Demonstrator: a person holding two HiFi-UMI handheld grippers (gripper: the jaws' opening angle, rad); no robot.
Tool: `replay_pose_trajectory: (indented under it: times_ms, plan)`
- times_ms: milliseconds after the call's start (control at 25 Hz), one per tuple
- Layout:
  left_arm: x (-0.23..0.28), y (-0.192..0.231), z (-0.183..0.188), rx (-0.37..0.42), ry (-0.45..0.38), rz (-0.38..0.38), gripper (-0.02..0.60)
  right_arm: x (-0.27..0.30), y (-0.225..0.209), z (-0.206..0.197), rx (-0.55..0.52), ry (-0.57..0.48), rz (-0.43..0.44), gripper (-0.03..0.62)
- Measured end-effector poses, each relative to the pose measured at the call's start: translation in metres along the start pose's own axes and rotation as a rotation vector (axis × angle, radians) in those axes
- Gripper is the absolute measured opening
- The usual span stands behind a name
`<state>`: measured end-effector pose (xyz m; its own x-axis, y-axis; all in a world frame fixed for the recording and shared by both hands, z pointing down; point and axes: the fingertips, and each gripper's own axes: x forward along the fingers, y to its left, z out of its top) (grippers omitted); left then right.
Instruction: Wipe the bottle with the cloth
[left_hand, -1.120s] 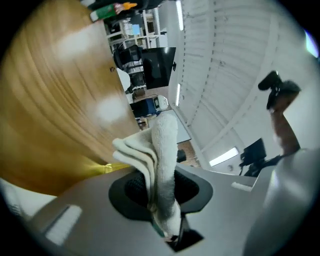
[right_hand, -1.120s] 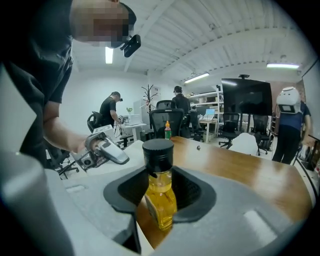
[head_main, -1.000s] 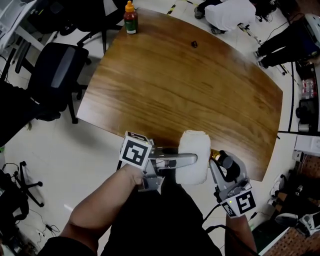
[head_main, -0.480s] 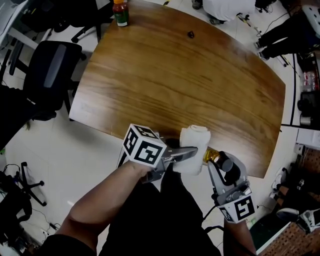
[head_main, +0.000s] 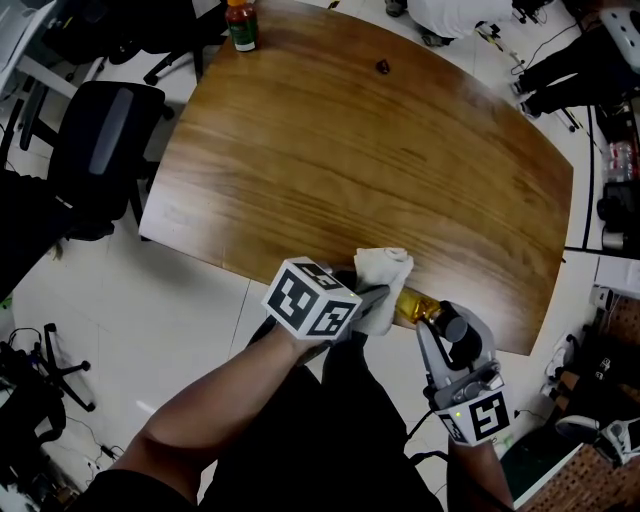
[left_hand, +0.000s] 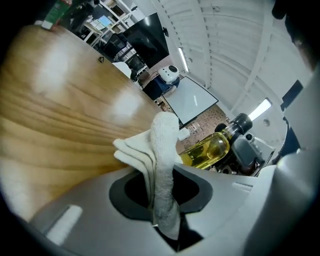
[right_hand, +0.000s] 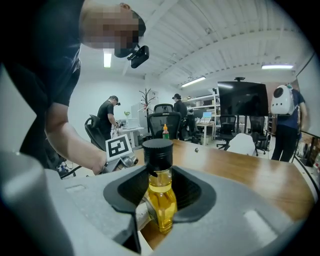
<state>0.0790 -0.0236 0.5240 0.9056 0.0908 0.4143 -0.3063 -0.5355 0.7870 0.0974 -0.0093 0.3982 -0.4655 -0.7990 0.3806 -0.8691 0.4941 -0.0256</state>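
Observation:
A small bottle (head_main: 413, 306) of yellow liquid with a black cap (head_main: 450, 323) is held over the near edge of the wooden table (head_main: 380, 170). My right gripper (head_main: 432, 322) is shut on it; in the right gripper view the bottle (right_hand: 161, 200) stands upright between the jaws. My left gripper (head_main: 375, 300) is shut on a folded white cloth (head_main: 381, 277), which lies against the bottle's body. In the left gripper view the cloth (left_hand: 161, 160) hangs between the jaws, with the bottle (left_hand: 206, 151) just to its right.
A red sauce bottle (head_main: 240, 22) with an orange cap stands at the table's far left corner, and a small dark object (head_main: 381, 68) lies near the far edge. An office chair (head_main: 100, 150) is left of the table. People stand in the background of the right gripper view.
The left gripper has rolled and shifted right, its marker cube now nearer the bottle. The cloth is bunched smaller and more of the yellow bottle shows. The right gripper holds still.

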Motion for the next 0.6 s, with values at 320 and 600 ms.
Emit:
replay_pose_trajectory:
  times_ms: [320,600]
  plan:
    - [0.006,0.014,-0.008,0.116,0.104,0.204,0.101,0.000,0.000,-0.001,0.003,0.002,-0.003,0.129]
    - [-0.018,0.000,-0.014,0.257,0.084,0.233,0.103,-0.003,-0.002,-0.001,0.008,-0.003,0.003,0.129]
